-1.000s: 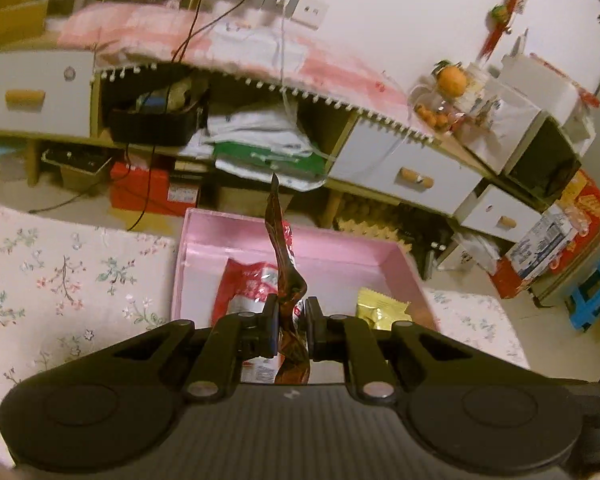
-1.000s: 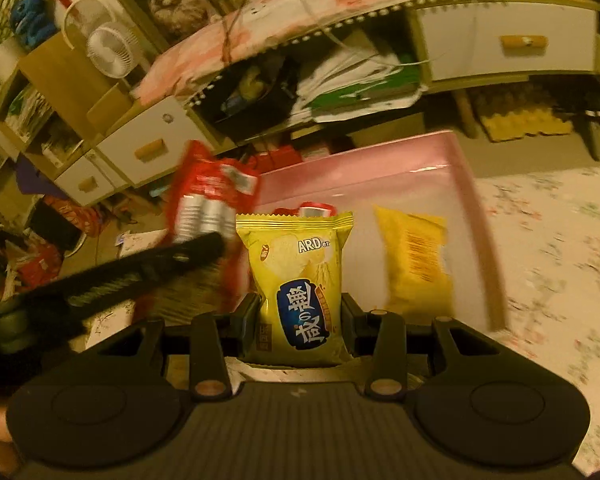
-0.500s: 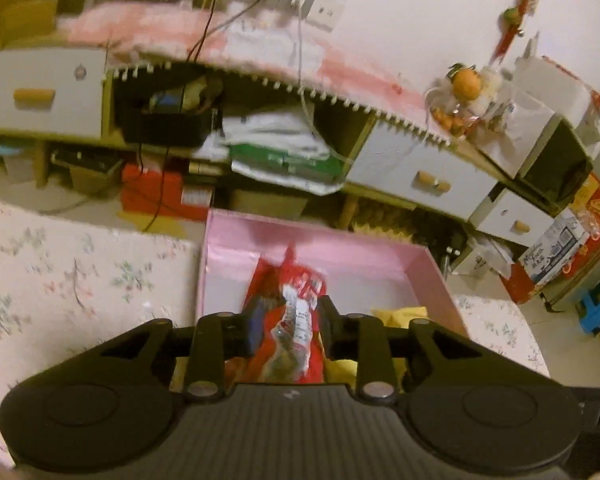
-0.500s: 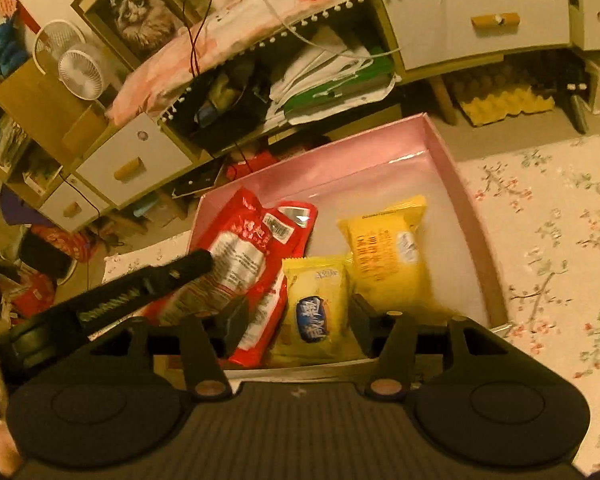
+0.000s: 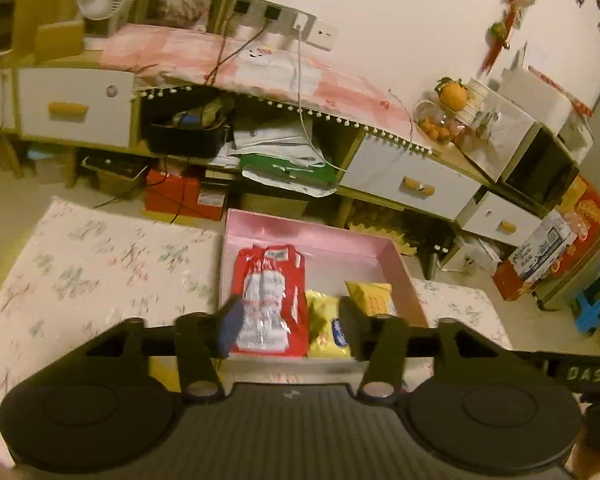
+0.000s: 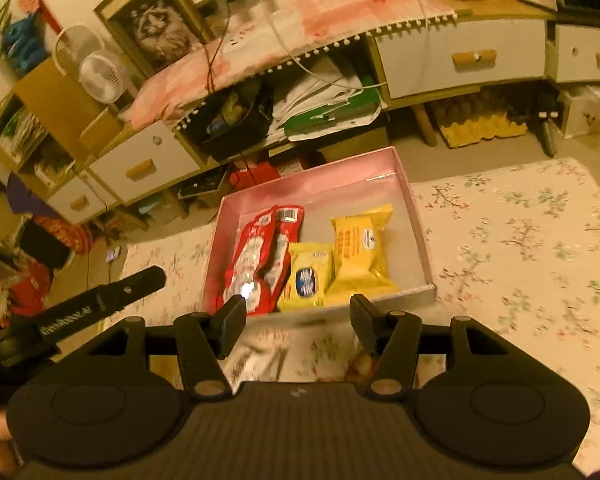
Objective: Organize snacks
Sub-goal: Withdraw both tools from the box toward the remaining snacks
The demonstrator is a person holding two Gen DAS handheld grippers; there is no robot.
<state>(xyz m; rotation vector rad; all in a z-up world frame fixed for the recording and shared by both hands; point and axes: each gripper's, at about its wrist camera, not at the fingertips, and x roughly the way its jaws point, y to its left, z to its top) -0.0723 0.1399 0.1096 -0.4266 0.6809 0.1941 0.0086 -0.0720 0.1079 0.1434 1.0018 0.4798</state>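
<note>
A pink box (image 6: 418,216) sits on the floral table. Inside lie two red snack packs (image 6: 266,256), a yellow chip bag with a blue logo (image 6: 308,274) and a yellow-orange pack (image 6: 362,248). The same box (image 5: 404,268), red pack (image 5: 270,300), chip bag (image 5: 324,320) and yellow-orange pack (image 5: 370,298) show in the left wrist view. My left gripper (image 5: 290,330) is open and empty above the box's near edge. My right gripper (image 6: 298,326) is open and empty, pulled back from the box. The left gripper's finger (image 6: 104,300) shows at the left.
The floral tablecloth (image 6: 520,240) spreads around the box. Beyond the table stands a low cabinet with white drawers (image 6: 460,60) and a cluttered open shelf (image 5: 276,152). A blue stool (image 5: 596,300) stands on the floor at the right.
Both grippers let go of their snacks, the left the red pack and the right the yellow chip bag, which now lie in the box. Both grippers opened wide and pulled back.
</note>
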